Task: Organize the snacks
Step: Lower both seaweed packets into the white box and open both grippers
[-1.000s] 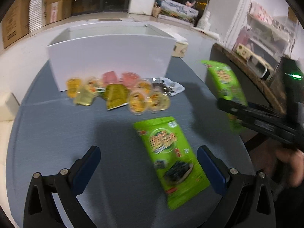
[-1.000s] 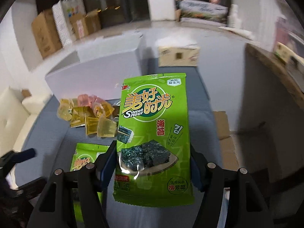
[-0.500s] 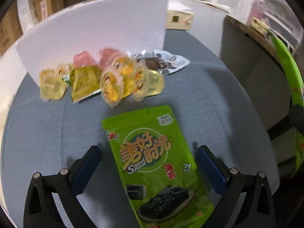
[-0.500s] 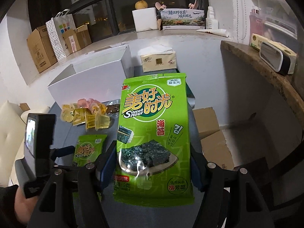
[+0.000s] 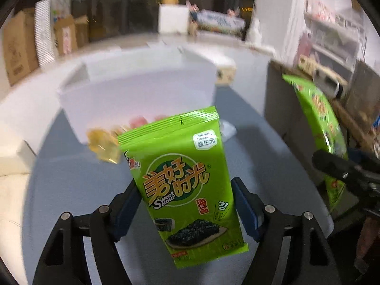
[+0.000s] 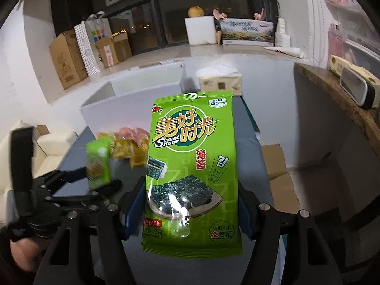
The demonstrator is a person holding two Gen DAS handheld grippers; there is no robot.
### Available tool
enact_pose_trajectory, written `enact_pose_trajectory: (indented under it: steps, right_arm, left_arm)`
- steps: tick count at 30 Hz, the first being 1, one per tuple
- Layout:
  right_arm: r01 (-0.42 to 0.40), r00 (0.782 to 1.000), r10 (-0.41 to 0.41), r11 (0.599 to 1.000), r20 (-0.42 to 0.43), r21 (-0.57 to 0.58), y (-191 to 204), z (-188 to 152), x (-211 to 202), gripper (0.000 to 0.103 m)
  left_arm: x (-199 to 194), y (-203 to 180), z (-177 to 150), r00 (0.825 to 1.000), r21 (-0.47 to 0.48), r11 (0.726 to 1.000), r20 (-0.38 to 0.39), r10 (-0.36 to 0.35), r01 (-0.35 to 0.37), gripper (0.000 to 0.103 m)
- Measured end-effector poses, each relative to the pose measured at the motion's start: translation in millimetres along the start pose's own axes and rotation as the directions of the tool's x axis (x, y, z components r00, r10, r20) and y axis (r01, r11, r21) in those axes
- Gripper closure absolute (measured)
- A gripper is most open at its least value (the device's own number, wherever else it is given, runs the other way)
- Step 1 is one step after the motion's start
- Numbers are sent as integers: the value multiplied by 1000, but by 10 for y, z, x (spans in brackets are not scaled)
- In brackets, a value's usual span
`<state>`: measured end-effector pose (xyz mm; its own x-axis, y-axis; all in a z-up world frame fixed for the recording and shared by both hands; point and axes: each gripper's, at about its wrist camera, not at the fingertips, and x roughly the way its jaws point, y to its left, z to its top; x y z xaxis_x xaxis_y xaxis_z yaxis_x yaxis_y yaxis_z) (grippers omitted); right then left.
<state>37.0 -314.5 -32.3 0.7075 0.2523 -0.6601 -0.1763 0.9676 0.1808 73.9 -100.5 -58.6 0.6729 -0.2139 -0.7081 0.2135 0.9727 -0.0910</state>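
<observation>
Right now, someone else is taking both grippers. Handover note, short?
Left gripper: shut on a green seaweed packet, lifted off the grey table.
Right gripper: shut on a second seaweed packet, held upright in the air.
White box stands open at the far side of the table; I cannot see anything in it from these views.
Jelly cups and the other small snacks sit in a loose pile on the table in front of the box.
Done: both seaweed packets picked up.
Left: put both packets away, probably in the box, then sort the jelly cups.
</observation>
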Motion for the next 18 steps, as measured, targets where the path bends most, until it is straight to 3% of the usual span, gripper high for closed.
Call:
enact_pose_trajectory:
  steps: [5,10,18]
  right_arm:
    - [-72,996,74,997,50,-39,207,312,30,32]
    - [-122,987,131,988,97,-90,466,886,275,32]
    - [-160,985,166,981,53,-107,703,1727,979,32]
  left_arm:
    - [-190,366,381,997,-56,998,83,-12,16,24]
    - [-150,696,990,991,-97,994,130,-32,45,24]
    - [200,1152,1765,991,-114,993,132,-17,32,24]
